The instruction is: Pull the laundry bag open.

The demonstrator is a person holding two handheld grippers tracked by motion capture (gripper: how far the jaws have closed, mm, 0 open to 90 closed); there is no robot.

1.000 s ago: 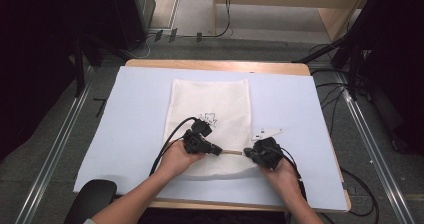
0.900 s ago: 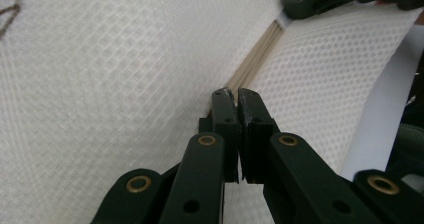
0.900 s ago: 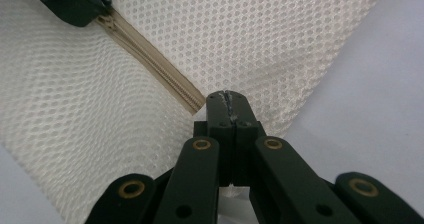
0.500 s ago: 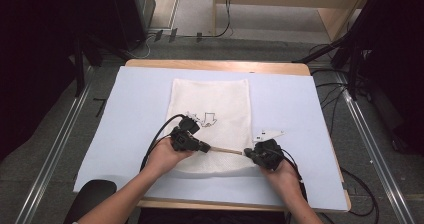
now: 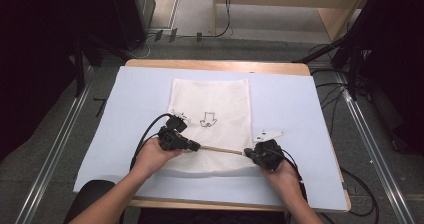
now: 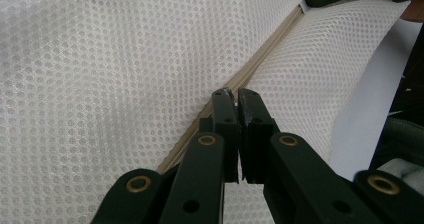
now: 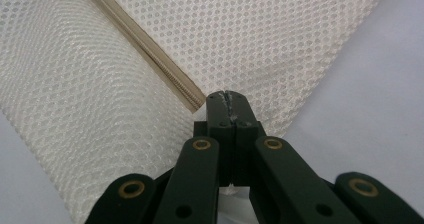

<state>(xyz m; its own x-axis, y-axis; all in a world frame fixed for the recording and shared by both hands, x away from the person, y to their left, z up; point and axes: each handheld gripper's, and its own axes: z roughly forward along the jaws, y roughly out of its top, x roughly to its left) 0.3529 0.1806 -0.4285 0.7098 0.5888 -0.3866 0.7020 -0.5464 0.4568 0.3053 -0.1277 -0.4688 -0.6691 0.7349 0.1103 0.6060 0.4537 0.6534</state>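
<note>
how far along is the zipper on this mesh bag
Partly done. The left claw, shut at the zipper, has moved leftward along it, away from the right claw, which pins the mesh bag at the zipper's right end. Left: the last stretch toward the bag's left edge.

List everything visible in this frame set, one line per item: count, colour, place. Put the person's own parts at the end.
mesh bag: one, white, flat on the middle of the mat, a small dark printed figure on it.
zipper: one, beige, running across the bag's near end between the two grippers.
mat: one, pale blue, covering most of the table.
table: one, light wood, its edge showing at the far side.
cables on the floor: several, black, beyond the table.
left gripper: one, black, jaws shut at the zipper's left end, seemingly on its slider.
right gripper: one, black, jaws shut at the bag's zipper end on the right.
forearms: two, coming in from the bottom edge of the high view.
</note>
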